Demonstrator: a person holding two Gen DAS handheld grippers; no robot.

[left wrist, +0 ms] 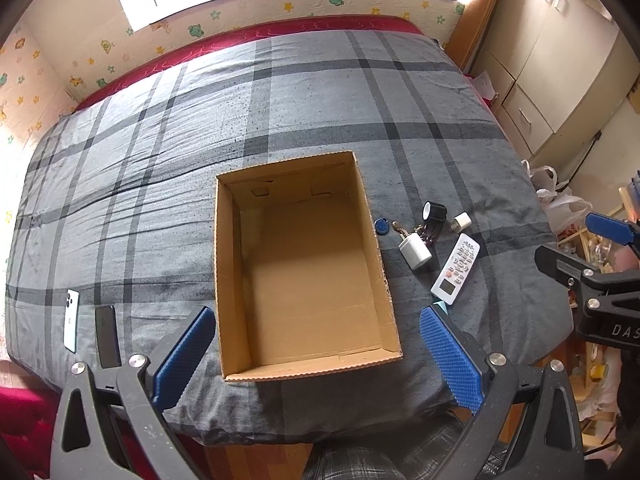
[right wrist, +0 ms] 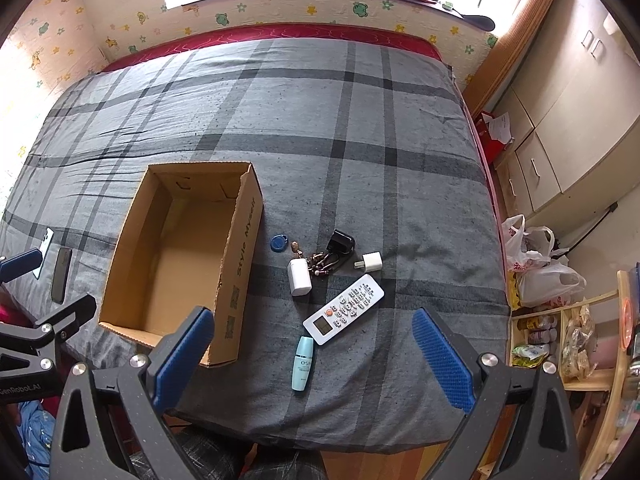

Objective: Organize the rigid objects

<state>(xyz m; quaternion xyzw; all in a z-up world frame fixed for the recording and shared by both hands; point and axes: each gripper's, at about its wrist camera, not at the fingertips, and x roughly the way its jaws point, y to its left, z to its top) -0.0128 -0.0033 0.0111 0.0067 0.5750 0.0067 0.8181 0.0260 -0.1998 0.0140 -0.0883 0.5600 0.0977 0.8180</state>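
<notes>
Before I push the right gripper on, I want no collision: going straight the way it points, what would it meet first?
Likely the white remote, with the pale blue tube just left of that line. The right gripper is open and hangs above the bedspread; depth is unclear, so take this as a guess.

Matt cardboard box [left wrist: 304, 276] on woven plaid bedcover [left wrist: 160, 160].

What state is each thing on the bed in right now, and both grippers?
Brown cardboard box: open, empty.
White remote control: flat, buttons up.
Pale blue tube bottle: lying down, cap on.
Larger white charger block: lying beside the keys.
Two phones: flat, left of box.
Left gripper: open.
Right gripper: open.
</notes>
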